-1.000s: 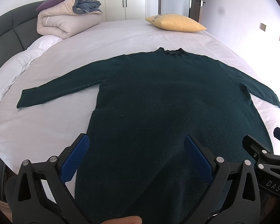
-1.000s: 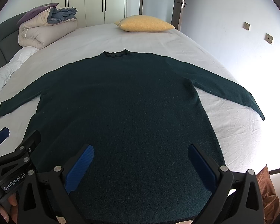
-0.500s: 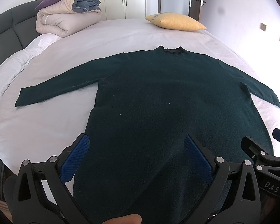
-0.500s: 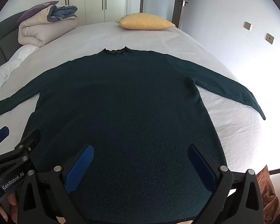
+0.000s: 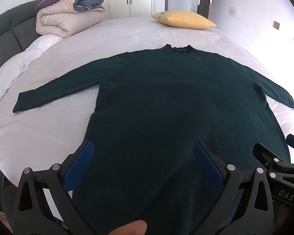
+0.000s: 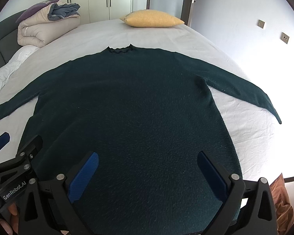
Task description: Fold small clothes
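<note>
Both grippers (image 5: 143, 168) (image 6: 147, 174) are hovering over the sweater (image 6: 127, 117) hem, jaws spread; I'd be pinching each sleeve cuff first.

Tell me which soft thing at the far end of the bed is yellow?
The pillow, lying alone by the door. The other soft thing, the rolled-up quilt by the headboard, is beige with purple and blue.

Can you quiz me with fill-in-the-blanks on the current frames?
1. The dark green sweater lies flat with both sleeves spread ____.
2. The pillow beyond its collar is ____.
3. Both the left gripper and the right gripper are ____.

Answers: outward; yellow; open
</note>
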Action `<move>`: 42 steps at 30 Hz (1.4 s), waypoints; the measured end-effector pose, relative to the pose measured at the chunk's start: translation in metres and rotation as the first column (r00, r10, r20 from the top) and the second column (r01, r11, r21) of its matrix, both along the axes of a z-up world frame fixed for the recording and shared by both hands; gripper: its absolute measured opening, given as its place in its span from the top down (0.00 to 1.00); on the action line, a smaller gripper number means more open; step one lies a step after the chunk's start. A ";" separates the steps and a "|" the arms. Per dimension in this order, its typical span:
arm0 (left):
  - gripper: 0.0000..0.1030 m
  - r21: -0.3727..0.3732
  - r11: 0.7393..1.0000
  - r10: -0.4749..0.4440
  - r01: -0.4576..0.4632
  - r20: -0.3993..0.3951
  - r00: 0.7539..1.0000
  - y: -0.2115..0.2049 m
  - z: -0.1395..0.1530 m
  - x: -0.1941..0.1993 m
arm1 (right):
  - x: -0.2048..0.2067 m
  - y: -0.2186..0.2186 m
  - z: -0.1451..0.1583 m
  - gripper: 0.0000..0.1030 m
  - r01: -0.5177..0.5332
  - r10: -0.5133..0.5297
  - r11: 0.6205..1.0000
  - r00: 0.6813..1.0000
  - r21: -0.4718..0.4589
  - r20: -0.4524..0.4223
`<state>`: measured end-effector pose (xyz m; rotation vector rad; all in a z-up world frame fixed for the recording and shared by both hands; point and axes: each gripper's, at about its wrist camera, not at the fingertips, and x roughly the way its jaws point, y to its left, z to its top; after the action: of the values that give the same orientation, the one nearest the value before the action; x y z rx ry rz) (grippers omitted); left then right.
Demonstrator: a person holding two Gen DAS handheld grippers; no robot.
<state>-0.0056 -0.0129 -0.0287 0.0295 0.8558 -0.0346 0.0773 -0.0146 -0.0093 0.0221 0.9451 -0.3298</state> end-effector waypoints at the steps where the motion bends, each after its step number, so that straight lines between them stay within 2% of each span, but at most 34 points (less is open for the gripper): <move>1: 0.00 -0.005 1.000 -0.002 0.002 -0.005 1.000 0.000 -0.001 0.000 | 0.000 -0.001 -0.001 0.00 0.001 -0.001 1.000 1.000 0.003 -0.002; 6: 0.00 -0.039 0.999 -0.010 0.009 -0.037 0.999 0.004 -0.006 0.014 | 0.003 -0.013 -0.002 0.00 0.012 -0.012 1.000 1.000 0.026 0.001; 9: 0.00 -0.079 0.997 -0.021 0.017 -0.057 0.998 0.006 -0.008 0.025 | 0.001 -0.035 0.007 0.00 0.020 -0.022 0.998 0.999 0.059 0.045; 11: 0.00 -0.128 0.991 -0.046 0.037 -0.074 0.996 0.007 -0.009 0.033 | -0.002 -0.061 0.018 0.00 0.048 -0.056 0.995 0.994 0.085 0.092; 14: 0.00 -0.213 0.975 -0.088 0.065 -0.102 0.991 0.005 -0.012 0.048 | -0.015 -0.129 0.037 0.00 0.122 -0.158 0.973 0.971 0.197 0.179; 17: 0.00 -0.302 0.952 -0.083 0.059 -0.066 0.994 0.005 -0.011 0.056 | -0.037 -0.222 0.046 0.00 0.253 -0.351 0.890 0.911 0.379 0.216; 18: 0.00 -0.319 0.946 -0.086 0.057 -0.075 0.993 0.004 -0.012 0.059 | -0.047 -0.253 0.044 0.00 0.291 -0.419 0.844 0.882 0.449 0.216; 20: 0.00 -0.310 0.949 -0.106 0.061 -0.130 0.986 -0.004 -0.018 0.070 | -0.068 -0.322 0.035 0.00 0.349 -0.565 0.711 0.801 0.610 0.200; 22: 0.00 -0.298 0.953 -0.117 0.061 -0.173 0.978 -0.010 -0.024 0.080 | -0.080 -0.369 0.021 0.00 0.369 -0.644 0.598 0.750 0.711 0.152; 25: 0.00 -0.314 0.948 -0.112 0.040 -0.214 0.970 -0.014 -0.033 0.094 | -0.090 -0.421 -0.005 0.03 0.381 -0.716 0.457 0.694 0.804 0.077; 27: 0.00 -0.339 0.940 -0.106 0.028 -0.214 0.971 -0.013 -0.036 0.100 | -0.095 -0.437 -0.016 0.04 0.346 -0.744 0.385 0.665 0.856 0.066; 28: 0.00 -0.341 0.940 -0.104 0.028 -0.207 0.973 -0.015 -0.036 0.103 | -0.096 -0.446 -0.017 0.04 0.316 -0.758 0.359 0.648 0.878 0.077; 30: 0.00 -0.335 0.942 -0.102 0.032 -0.193 0.976 -0.018 -0.036 0.110 | -0.094 -0.456 -0.017 0.04 0.292 -0.773 0.337 0.629 0.895 0.085; 31: 0.00 -0.337 0.941 -0.106 0.038 -0.188 0.976 -0.020 -0.036 0.114 | -0.094 -0.463 -0.019 0.04 0.277 -0.789 0.306 0.609 0.911 0.080; 34: 0.00 -0.348 0.936 -0.116 0.048 -0.177 0.977 -0.025 -0.035 0.124 | -0.091 -0.480 -0.023 0.06 0.248 -0.809 0.259 0.583 0.933 0.069; 40: 0.00 -0.360 0.931 -0.133 0.060 -0.180 0.975 -0.031 -0.037 0.138 | -0.090 -0.491 -0.031 0.12 0.255 -0.853 0.204 0.519 0.945 0.044; 42: 0.00 -0.366 0.928 -0.138 0.064 -0.179 0.974 -0.030 -0.038 0.139 | -0.089 -0.497 -0.030 0.13 0.263 -0.865 0.198 0.501 0.944 0.042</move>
<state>0.1338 -0.0431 -0.0670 -0.2782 1.0408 -0.2962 -0.0112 -0.5112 -0.0397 1.4922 0.2883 -0.5199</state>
